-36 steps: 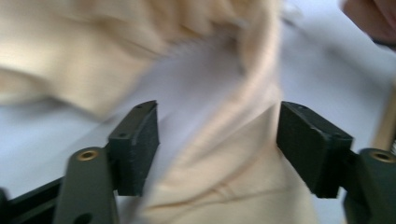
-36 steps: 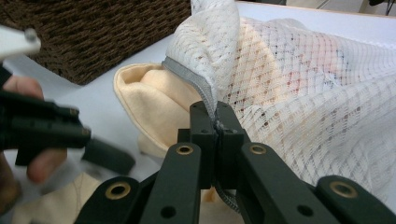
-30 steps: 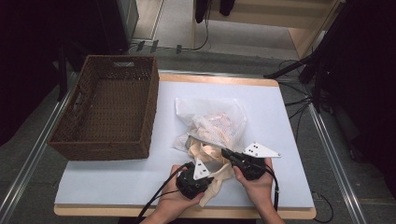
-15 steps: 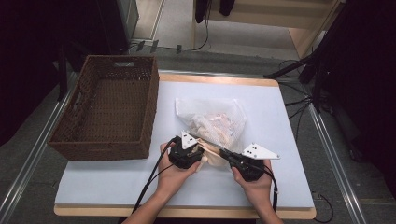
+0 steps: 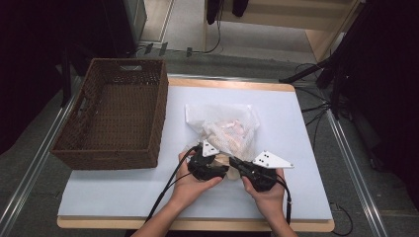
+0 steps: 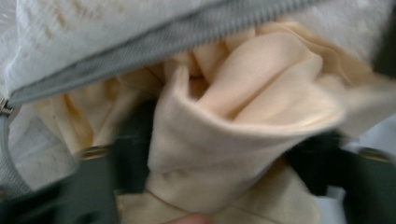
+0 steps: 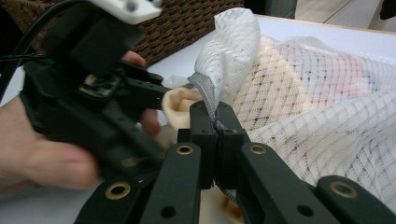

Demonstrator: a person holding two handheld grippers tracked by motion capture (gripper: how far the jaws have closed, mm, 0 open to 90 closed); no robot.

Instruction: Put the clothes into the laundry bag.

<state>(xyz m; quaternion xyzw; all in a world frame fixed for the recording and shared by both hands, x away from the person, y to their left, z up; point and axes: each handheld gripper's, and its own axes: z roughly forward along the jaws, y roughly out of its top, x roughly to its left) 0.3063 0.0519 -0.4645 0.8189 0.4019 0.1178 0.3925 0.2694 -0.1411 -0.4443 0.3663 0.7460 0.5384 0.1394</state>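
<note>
Since a second ago my left gripper [image 5: 221, 167] moved to the mesh bag [image 5: 228, 129], jaws just opening around soft cream cloth [image 6: 233, 126]; right gripper [image 7: 215, 126] clenches the limp zipper edge [image 7: 205, 95].

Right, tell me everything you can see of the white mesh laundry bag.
The mesh laundry bag is white open-weave netting with a grey zipper band along its mouth. It lies crumpled on the white table, right of the wicker basket, with pinkish and cream cloth showing through. The right gripper is shut on the zipper edge and lifts a fold of the net. Cream cloth bulges from the mouth between the left gripper's parted jaws.
</note>
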